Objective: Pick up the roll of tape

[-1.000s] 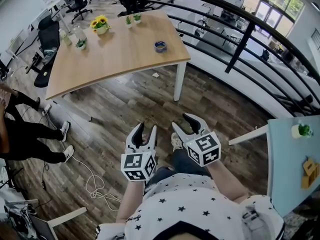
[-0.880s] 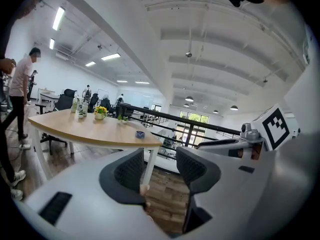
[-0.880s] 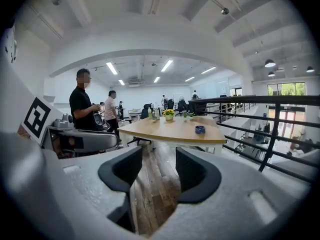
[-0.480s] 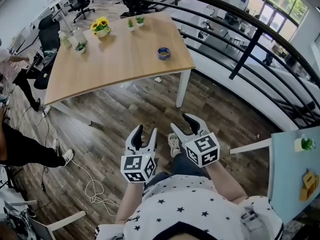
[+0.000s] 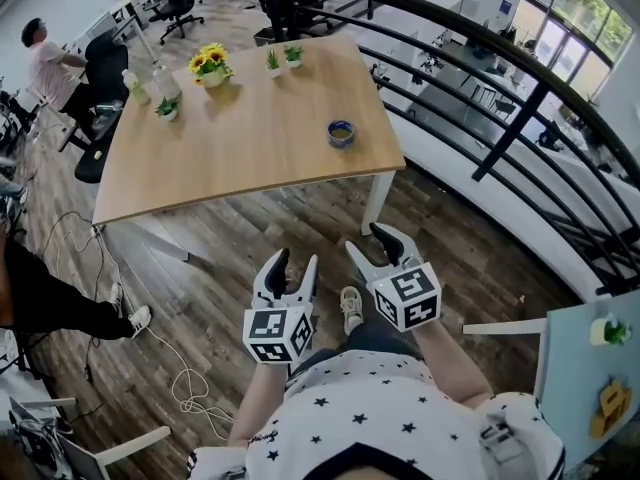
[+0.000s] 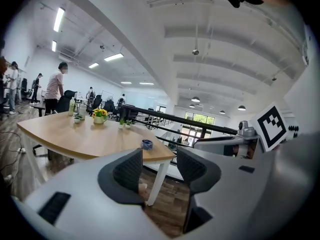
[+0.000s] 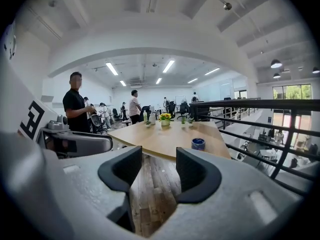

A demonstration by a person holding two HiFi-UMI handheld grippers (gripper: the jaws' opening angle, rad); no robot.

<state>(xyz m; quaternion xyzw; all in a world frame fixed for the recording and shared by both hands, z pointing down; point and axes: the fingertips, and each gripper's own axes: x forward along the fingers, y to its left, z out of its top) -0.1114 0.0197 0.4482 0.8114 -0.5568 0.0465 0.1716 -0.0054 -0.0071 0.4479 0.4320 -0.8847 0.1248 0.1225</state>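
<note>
Left tongs (image 5: 295,258), right tongs (image 5: 365,240): wide open, empty, far from tape roll (image 5: 341,133)

No words, numbers or brand names legible anywhere in the room. The left cube (image 5: 277,334) behind the left claw (image 5: 296,258) and the right cube (image 5: 408,298) behind the right claw (image 5: 368,240) carry black-and-white square code markers: block patterns only, no letters or digits. One small blue sign (image 5: 505,8) far in the background is too small to read.
</note>
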